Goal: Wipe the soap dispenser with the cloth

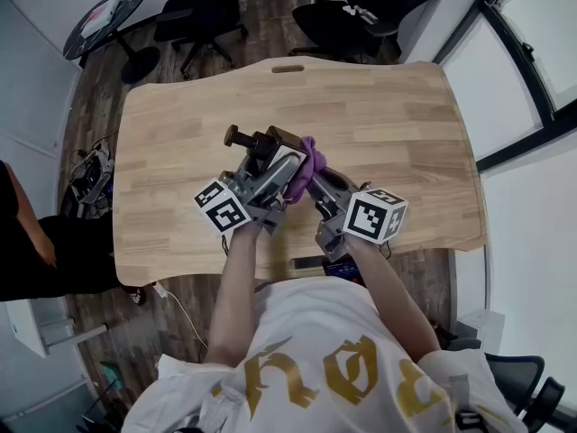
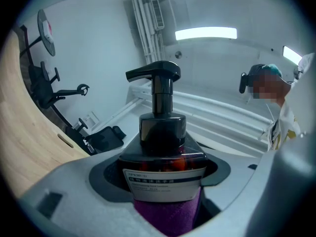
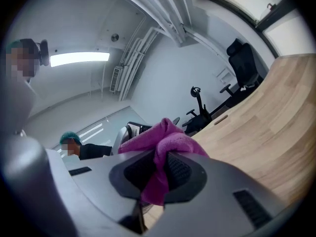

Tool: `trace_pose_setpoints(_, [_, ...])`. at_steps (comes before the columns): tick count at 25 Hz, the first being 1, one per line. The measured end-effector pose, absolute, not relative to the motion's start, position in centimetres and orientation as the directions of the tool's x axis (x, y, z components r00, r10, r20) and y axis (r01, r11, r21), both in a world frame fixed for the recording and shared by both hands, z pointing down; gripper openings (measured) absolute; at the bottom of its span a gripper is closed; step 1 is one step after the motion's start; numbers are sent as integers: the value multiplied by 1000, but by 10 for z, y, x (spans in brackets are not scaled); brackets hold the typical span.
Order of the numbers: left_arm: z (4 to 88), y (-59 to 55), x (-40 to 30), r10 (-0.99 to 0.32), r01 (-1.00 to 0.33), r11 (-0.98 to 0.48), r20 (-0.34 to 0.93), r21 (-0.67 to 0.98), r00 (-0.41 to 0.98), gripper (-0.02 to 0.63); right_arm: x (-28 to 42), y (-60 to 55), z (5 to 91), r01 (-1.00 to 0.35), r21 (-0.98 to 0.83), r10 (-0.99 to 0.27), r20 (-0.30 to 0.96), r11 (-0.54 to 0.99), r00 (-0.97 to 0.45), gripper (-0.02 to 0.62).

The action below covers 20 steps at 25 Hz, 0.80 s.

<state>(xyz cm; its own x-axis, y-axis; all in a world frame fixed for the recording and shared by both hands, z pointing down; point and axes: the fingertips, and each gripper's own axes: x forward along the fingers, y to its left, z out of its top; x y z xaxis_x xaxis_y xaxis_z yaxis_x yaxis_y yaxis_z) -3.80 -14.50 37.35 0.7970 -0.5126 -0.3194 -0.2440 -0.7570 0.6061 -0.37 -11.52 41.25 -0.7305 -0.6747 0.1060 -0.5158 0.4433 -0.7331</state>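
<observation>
**Soap dispenser clamped in the left jaws, cloth pinched in the right**

Soap dispenser (image 2: 160,132) is sitting between the jaws of the left gripper (image 2: 160,181), which are closing firmly on its dark body from both sides. Its pump head is sticking out well past the jaw tips, and its white label is facing back toward the gripper. Just behind the label, deeper between the same jaws, the purple cloth (image 2: 168,216) is lying against the bottle's lower part.

The right gripper (image 3: 158,174) is holding that cloth (image 3: 163,142). Its jaws are nearly together and squeezing a fold between the dark pads. A bunch of fabric is bulging out ahead of the tips, and a short tail is hanging back between the jaws.

In the head view both grippers are meeting over the middle of the wooden table (image 1: 397,133). The left gripper (image 1: 268,152) is carrying the dispenser (image 1: 257,142), and the right gripper (image 1: 311,174) is pressing the cloth (image 1: 309,161) against its side.

Bare wood is spreading out on every side of the jaws. The far edge, with its slot (image 1: 288,69), is lying well beyond the tips, and the side edges are well apart from either gripper. Only the near edge is running close behind them, by the person's body. Office chairs (image 1: 198,12) are standing past the far edge. To the right of the right jaws, the tabletop is stretching away unobstructed to its curved rim.
</observation>
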Motion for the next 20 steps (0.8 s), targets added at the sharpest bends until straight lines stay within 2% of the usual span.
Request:
trace_pose_setpoints(8, [383, -153, -37, -534, -218, -727, -338, 651, 775, 336, -14, -102, 426, -386, -807, -557, 87, 447, -826, 46])
trace_pose_setpoints(20, [404, -160, -4, -470, -200, -725, -261, 659, 843, 336, 31, -136, 438, -419, -830, -649, 93, 369, -755, 46])
